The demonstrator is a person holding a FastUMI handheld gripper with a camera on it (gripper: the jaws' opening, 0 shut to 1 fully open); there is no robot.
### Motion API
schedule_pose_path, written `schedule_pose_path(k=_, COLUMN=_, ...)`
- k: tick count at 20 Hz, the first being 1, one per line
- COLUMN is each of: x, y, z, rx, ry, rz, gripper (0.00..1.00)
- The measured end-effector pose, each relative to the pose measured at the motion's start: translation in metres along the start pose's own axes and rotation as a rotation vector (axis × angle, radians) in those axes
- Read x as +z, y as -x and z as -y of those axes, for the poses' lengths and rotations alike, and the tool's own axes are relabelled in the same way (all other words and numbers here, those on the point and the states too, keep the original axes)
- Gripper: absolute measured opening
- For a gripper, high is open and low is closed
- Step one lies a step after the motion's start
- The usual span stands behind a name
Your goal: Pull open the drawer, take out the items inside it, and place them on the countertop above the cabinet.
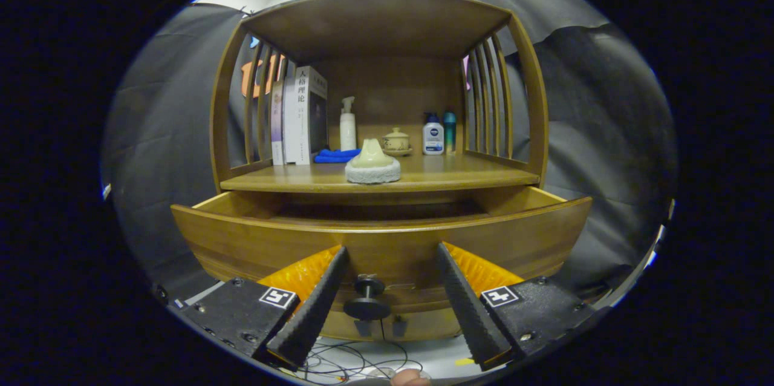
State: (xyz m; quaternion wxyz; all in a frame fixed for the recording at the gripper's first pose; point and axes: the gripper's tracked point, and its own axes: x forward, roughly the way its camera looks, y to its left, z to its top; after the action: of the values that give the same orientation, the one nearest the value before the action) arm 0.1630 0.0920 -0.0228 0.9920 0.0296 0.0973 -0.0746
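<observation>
1. Gripper view: drawer point(387, 235) stands pulled out from the cabinet, its front panel wide and level, long axis running side to side across the gripper's line of sight.
2. Knob point(367, 301) sits low on the drawer front, centre. Gripper point(393, 265) is released, fingers spread wide, one on each side of the knob, neither touching it.
3. Drawer interior lies up and beyond the knob, behind the front panel's top edge. It is dark; cannot tell what items are inside.
4. Desk point(459, 177) is the shelf board directly above the drawer. On it, relative to the drawer: a pale sponge-like pad point(373, 163) just above drawer centre at the front edge, books point(299, 117) upper left, blue cloth point(335, 156) beside them, pump bottle point(347, 126), small lidded pot point(396, 141), two bottles point(439, 133) to the back right.
5. Judgement: opening looks done. Next move turns on height: gripper is level with the knob, below the drawer rim, so it must rise over the front panel and then reach forward and down into the drawer.
6. Risk: fingers clipping the panel's top edge or the desk's underside.
</observation>
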Motion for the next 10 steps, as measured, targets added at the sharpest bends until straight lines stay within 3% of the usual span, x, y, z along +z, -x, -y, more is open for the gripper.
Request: schedule_pose_path(k=10, x=0.008, y=-0.034, z=-0.001, rx=0.0, ry=0.004, rz=0.006, gripper=0.97)
